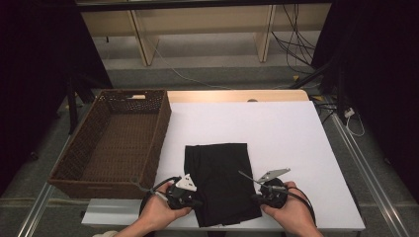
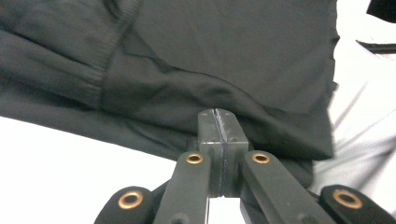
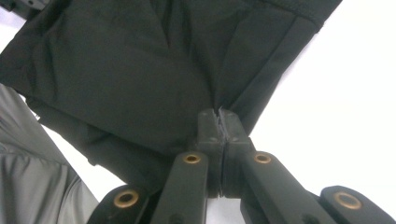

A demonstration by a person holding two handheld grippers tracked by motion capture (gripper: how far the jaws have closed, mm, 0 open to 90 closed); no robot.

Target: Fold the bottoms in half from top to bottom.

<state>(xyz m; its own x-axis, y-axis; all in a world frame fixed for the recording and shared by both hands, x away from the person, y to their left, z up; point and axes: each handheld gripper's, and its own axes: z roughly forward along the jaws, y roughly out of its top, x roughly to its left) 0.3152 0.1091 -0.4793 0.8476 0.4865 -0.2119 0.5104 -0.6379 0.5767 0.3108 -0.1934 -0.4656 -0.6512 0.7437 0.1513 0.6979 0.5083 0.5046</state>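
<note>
While both grippers are pinching its near edge, the black garment [image 1: 221, 180] is lying flat on the white table [image 1: 291, 138].

The left gripper [image 1: 193, 201] is pressing its jaws together on the cloth at the near left corner, and the right gripper [image 1: 257, 198] is doing the same at the near right corner (a seam is showing beside the jaws). I judge that a fold is beginning; the next move is asking for both hands to lift evenly and carry the edge toward the far side, beside the wicker basket [image 1: 74, 158].
</note>
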